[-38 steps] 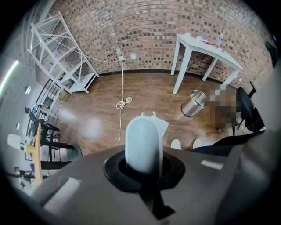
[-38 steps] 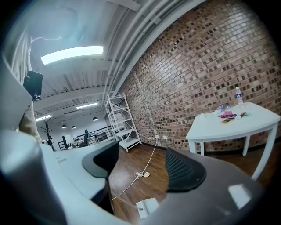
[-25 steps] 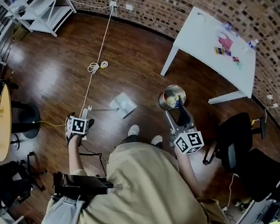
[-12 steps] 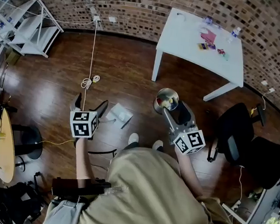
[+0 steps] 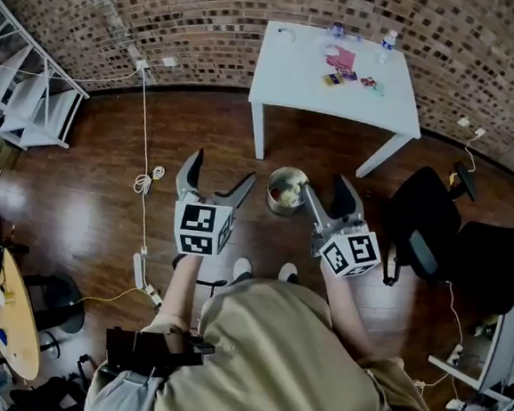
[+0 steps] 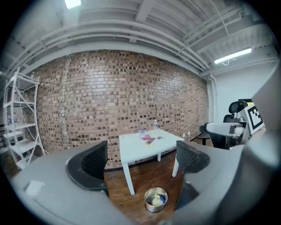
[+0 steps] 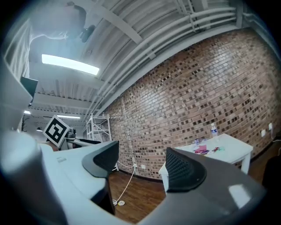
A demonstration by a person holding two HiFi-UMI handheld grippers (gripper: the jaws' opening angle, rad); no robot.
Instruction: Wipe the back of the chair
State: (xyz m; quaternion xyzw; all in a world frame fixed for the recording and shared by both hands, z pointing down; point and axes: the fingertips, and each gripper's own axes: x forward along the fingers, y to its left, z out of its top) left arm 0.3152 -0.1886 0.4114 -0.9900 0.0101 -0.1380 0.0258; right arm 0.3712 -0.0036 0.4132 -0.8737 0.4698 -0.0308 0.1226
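We are holding two claws out over the wooden floor, and neither one is touching the black office chair (image 5: 425,231), the only one we can count on this side. The chair is standing at the right of the head view, beside the right claw (image 5: 324,186) but apart from it, and further off from the left claw (image 5: 222,168), with its back toward the right claw. The left claw is gaping wide with nothing between its pads; in the left gripper view only the floor and one metal bowl (image 5: 285,191) are showing beyond the gap. The right claw's jaws are also standing apart, more narrowly, and are gripping nothing; the right gripper view is looking through them at the brick wall. The bowl is sitting on the floor between the two claws, nearer the right one. One white table (image 5: 296,69) is standing beyond the bowl against the wall, carrying one bottle (image 5: 389,40) and a few small coloured items we cannot tell apart.
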